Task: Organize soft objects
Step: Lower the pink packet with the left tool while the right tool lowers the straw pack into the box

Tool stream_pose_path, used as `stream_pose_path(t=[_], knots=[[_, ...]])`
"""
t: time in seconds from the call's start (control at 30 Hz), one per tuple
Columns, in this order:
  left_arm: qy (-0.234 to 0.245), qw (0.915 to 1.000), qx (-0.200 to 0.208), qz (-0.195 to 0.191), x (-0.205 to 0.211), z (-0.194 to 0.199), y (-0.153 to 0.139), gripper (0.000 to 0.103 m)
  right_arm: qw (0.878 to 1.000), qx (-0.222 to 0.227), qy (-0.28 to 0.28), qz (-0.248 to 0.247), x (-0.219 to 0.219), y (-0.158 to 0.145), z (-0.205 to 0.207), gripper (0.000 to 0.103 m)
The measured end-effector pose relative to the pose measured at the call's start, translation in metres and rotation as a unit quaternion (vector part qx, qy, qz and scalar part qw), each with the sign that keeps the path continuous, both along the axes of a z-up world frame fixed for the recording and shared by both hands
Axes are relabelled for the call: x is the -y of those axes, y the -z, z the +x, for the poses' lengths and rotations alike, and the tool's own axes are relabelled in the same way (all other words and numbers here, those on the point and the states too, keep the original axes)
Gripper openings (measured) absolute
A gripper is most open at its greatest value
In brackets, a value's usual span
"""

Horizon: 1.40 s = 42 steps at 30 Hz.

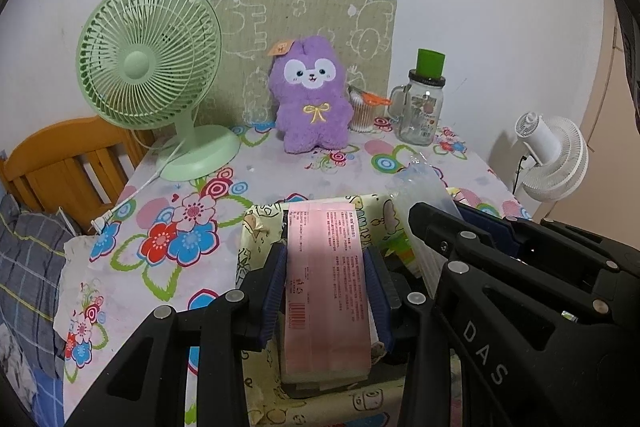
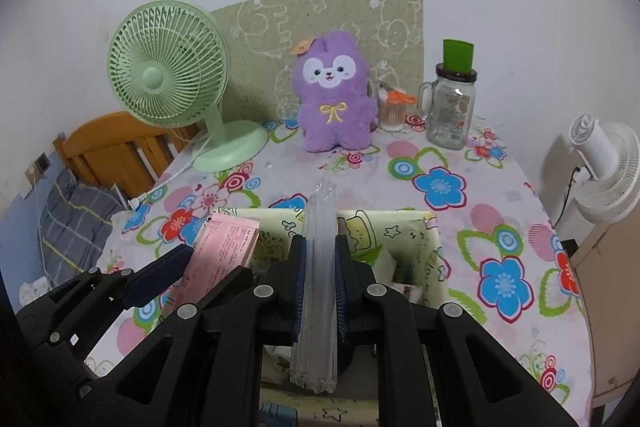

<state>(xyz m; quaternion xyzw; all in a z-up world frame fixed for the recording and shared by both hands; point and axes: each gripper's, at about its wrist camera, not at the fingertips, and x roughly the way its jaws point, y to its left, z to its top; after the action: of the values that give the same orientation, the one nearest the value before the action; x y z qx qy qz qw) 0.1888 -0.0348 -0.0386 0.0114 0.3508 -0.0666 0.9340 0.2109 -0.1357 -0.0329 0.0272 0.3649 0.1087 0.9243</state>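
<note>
My left gripper (image 1: pixel 327 287) is shut on a pink soft packet (image 1: pixel 328 291) with printed text, held over a yellow-green patterned storage box (image 1: pixel 256 227). My right gripper (image 2: pixel 321 267) is shut on a clear plastic packet (image 2: pixel 320 267), held upright over the same box (image 2: pixel 424 231). The pink packet (image 2: pixel 224 251) and the left gripper's fingers (image 2: pixel 160 275) show at the left of the right wrist view. The clear packet (image 1: pixel 424 195) and the right gripper's body show at the right of the left wrist view. A purple plush rabbit (image 1: pixel 310 99) sits upright at the table's back.
A green desk fan (image 1: pixel 152 67) stands back left, its cord trailing off the left edge. A glass mug jar with a green cup on its lid (image 1: pixel 422 107) and a cotton-swab pot (image 1: pixel 362 111) stand back right. A white fan (image 2: pixel 604 167) is off the table's right side. A wooden headboard (image 1: pixel 64 163) is at left.
</note>
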Motion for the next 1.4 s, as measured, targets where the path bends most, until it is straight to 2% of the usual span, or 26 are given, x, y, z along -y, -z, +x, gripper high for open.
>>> stream_pose_path(t=[0.2, 0.27, 0.33, 0.43, 0.5, 1.1, 1.17, 1.3, 1.37, 1.4], knots=[[-0.003, 0.9999, -0.013, 0.003, -0.003, 0.007, 0.011, 0.040, 1.000, -0.020, -0.012, 0.002, -0.006, 0.013, 0.012, 0.022], [-0.004, 0.9998, -0.019, 0.002, -0.005, 0.010, 0.015, 0.040, 1.000, -0.026, -0.018, -0.003, -0.008, 0.017, 0.015, 0.030], [-0.006, 0.9997, -0.023, 0.001, -0.006, 0.012, 0.019, 0.040, 1.000, -0.027, -0.016, -0.006, -0.008, 0.019, 0.016, 0.054], [-0.006, 0.9997, -0.025, -0.003, -0.005, 0.015, 0.021, 0.040, 1.000, -0.013, -0.006, -0.013, -0.003, 0.017, 0.014, 0.067], [-0.003, 0.9997, -0.026, -0.004, -0.003, 0.016, 0.021, 0.040, 1.000, -0.012, -0.002, -0.017, 0.000, 0.017, 0.013, 0.070], [0.019, 0.9993, -0.028, 0.016, 0.026, 0.026, 0.025, 0.042, 0.998, -0.009, 0.049, -0.029, 0.038, 0.018, 0.009, 0.071], [0.019, 0.9992, -0.032, 0.016, 0.027, 0.027, 0.028, 0.059, 0.998, -0.011, 0.053, -0.029, 0.041, 0.020, 0.009, 0.071], [0.016, 0.9993, -0.026, 0.021, 0.028, 0.024, 0.029, 0.072, 0.998, -0.017, 0.058, -0.022, 0.045, 0.024, 0.009, 0.071], [0.017, 0.9993, -0.024, 0.023, 0.029, 0.022, 0.028, 0.081, 0.998, -0.018, 0.060, -0.021, 0.047, 0.024, 0.007, 0.071], [0.017, 0.9993, -0.023, 0.023, 0.029, 0.021, 0.027, 0.083, 0.998, -0.017, 0.060, -0.021, 0.047, 0.024, 0.006, 0.071]])
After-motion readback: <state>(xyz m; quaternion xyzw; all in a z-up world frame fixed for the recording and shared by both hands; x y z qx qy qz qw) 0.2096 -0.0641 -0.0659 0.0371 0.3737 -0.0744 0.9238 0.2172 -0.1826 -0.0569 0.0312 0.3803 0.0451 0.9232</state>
